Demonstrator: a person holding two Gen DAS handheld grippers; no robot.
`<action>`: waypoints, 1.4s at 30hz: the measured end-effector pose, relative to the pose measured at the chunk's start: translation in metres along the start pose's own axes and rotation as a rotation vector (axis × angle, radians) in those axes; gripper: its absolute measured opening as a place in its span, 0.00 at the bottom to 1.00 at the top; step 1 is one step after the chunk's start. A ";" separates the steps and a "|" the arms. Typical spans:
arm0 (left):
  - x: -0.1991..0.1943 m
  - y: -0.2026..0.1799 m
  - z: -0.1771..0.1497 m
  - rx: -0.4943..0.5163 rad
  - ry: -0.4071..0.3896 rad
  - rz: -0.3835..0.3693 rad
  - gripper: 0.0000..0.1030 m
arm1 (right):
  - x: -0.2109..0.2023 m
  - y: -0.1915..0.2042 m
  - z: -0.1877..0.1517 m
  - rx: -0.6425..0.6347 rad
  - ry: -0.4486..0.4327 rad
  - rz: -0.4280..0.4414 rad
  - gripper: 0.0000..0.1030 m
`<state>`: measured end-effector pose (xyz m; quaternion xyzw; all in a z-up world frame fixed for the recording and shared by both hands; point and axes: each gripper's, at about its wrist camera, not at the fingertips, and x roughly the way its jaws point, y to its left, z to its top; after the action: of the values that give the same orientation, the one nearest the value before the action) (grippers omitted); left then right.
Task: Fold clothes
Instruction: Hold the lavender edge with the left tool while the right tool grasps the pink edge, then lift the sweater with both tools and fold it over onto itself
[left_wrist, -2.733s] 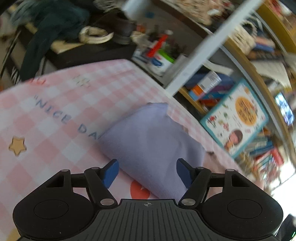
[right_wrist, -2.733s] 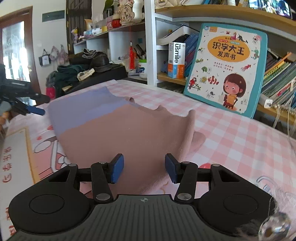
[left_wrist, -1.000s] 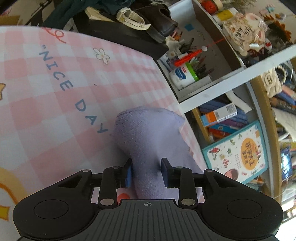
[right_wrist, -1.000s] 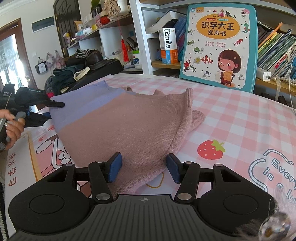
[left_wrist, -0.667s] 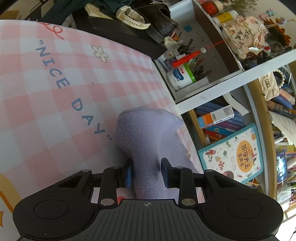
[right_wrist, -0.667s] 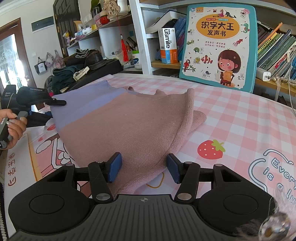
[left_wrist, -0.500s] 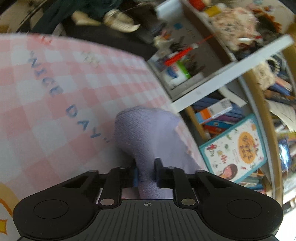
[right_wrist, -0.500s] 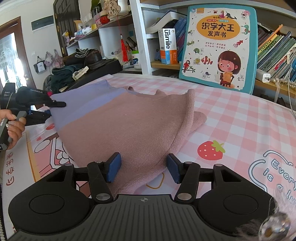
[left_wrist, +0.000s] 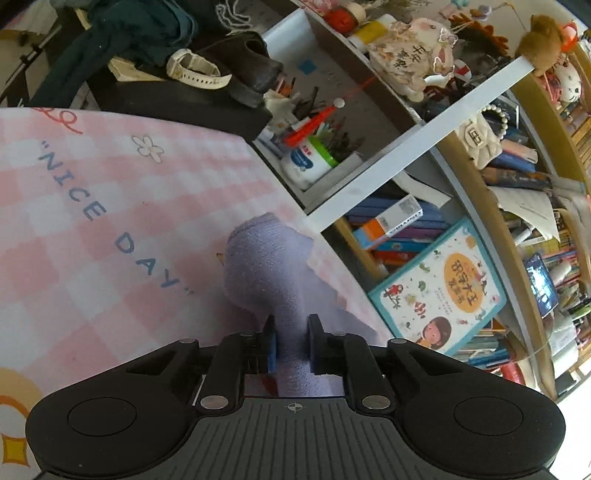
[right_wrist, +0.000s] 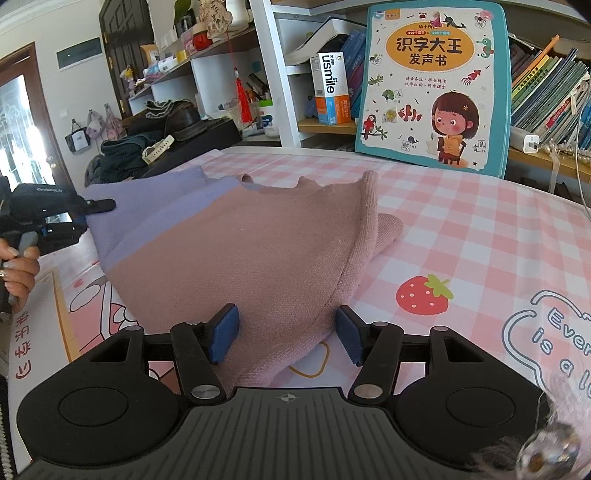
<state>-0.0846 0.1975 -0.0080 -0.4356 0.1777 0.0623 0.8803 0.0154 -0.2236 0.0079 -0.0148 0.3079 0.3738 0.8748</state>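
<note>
**Left tongs pinch the lilac edge of a sweater; right tongs stand half open over its pink hem**

Nearest in the right wrist view, the right gripper (right_wrist: 286, 332) hovers low over the pink hem of the knit sweater (right_wrist: 258, 251), its blue pads apart and not pressing the wool, though cloth lies between them. The sweater lies spread on the pink checked tablecloth (right_wrist: 461, 236), pink across the body and lilac along the left side.

In the left wrist view, the left gripper (left_wrist: 290, 343) is closed narrow on a bunched fold of the lilac part; its jaws have just eased open a little, with the cloth between them and the pads pressing it.

To do this fold well, I judge the right tongs should close on both layers of the hem before either hand lifts, so the two corners travel level and the edge lands straight.

Farther off, a children's picture book (right_wrist: 432, 85) leans against a crowded bookshelf (right_wrist: 229, 59).

The hand (right_wrist: 16, 266) on the left gripper is cut off at the frame edge. How many layers each gripper spans cannot be seen, and the far sleeve is tucked partly out of sight.
</note>
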 end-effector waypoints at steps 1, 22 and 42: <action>0.002 0.001 0.001 -0.007 0.005 0.004 0.18 | 0.000 0.000 0.000 0.000 0.000 0.000 0.54; -0.008 0.046 0.027 -0.140 -0.027 0.073 0.15 | 0.041 0.026 0.021 -0.010 0.005 0.031 0.54; -0.009 0.053 0.026 -0.157 -0.057 0.061 0.14 | 0.027 0.006 0.016 0.079 0.010 0.124 0.23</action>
<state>-0.1002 0.2507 -0.0296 -0.4958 0.1604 0.1152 0.8457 0.0338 -0.1978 0.0073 0.0371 0.3274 0.4148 0.8482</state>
